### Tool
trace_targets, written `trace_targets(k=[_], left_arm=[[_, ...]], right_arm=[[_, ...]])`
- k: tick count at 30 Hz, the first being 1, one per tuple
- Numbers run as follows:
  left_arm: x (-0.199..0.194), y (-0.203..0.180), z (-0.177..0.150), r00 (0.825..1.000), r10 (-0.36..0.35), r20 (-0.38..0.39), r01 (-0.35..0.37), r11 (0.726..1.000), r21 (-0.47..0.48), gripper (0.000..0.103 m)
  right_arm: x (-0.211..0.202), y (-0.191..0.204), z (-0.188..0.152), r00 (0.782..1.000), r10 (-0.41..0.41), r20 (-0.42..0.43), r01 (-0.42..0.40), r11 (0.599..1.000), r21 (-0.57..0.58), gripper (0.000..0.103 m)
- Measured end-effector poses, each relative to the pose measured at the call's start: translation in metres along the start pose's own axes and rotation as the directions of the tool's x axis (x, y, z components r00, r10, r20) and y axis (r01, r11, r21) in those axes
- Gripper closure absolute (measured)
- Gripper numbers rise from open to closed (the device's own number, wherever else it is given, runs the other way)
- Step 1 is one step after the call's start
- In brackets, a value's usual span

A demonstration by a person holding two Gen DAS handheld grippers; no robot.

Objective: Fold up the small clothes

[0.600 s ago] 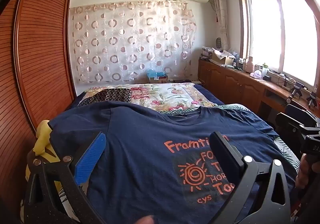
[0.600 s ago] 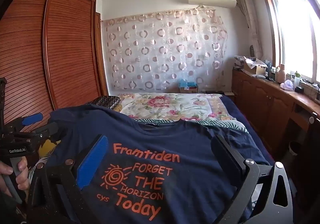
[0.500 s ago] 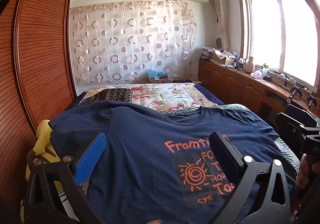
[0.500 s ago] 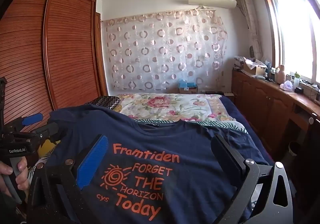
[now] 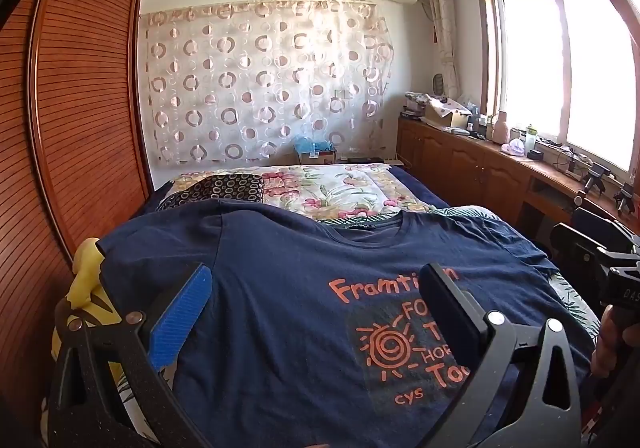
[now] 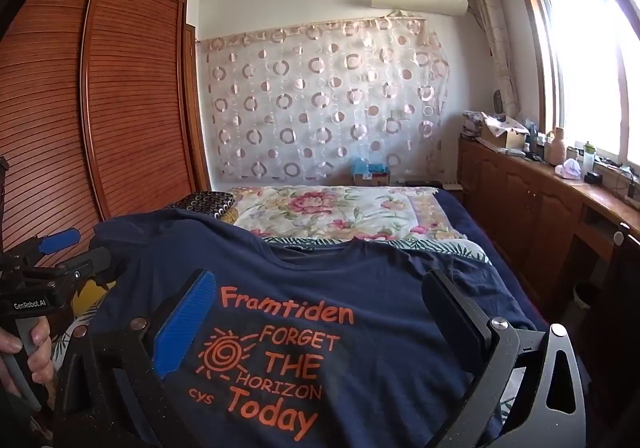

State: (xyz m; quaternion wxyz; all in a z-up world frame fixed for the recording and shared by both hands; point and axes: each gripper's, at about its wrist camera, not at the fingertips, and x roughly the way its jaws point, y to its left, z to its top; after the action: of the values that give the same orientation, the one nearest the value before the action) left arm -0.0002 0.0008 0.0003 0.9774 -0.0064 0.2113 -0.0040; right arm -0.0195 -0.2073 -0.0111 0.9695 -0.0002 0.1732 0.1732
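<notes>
On the bed (image 5: 360, 188), floral cover at the far end, a navy t-shirt (image 5: 288, 312) lies spread flat, front up, orange "Framtiden" print facing the cameras, collar pointing away. Yellow cloth (image 5: 86, 288) pokes out beside its left sleeve. Left gripper (image 5: 316, 308) and right gripper (image 6: 320, 312) hover over the shirt, both jaws spread wide, nothing pinched, 1 hand (image 6: 24, 348) visible on the left handle.

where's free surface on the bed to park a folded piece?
Free: the floral quilt beyond the navy T-shirt collar, between the dark circle-print pillow and the bed's right edge. Crowded: the near half, fully under the spread shirt; a yellow garment bunches at its left sleeve. The window-side counter is cluttered.
</notes>
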Motion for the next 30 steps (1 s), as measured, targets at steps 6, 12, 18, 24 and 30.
trace_targets(k=[6,12,18,24,30], left_arm=[[0.0008,0.0020,-0.0025,1.000,0.001,-0.001,-0.001,1.000,0.000,0.000],[0.0019,0.0014,-0.0037,1.000,-0.002,0.001,0.002,1.000,0.002,0.000],[0.0019,0.0014,-0.0040,1.000,-0.001,0.002,0.001,1.000,0.002,0.000],[-0.0013,0.0013,-0.0043,1.000,0.001,0.003,-0.001,1.000,0.004,0.000],[-0.0013,0.0013,-0.0043,1.000,0.002,0.004,-0.002,1.000,0.006,0.000]], right_arm=[[-0.0030,0.0028,-0.0024,1.000,-0.001,0.002,0.001,1.000,0.000,0.000],[-0.0036,0.0034,-0.0024,1.000,-0.001,0.002,0.001,1.000,0.002,0.000],[-0.0032,0.0012,-0.0024,1.000,0.000,0.003,0.000,1.000,0.006,0.000],[-0.0047,0.0023,-0.0019,1.000,0.000,0.007,0.000,1.000,0.005,0.000],[-0.0054,0.0026,-0.0026,1.000,0.003,0.012,-0.003,1.000,0.005,0.000]])
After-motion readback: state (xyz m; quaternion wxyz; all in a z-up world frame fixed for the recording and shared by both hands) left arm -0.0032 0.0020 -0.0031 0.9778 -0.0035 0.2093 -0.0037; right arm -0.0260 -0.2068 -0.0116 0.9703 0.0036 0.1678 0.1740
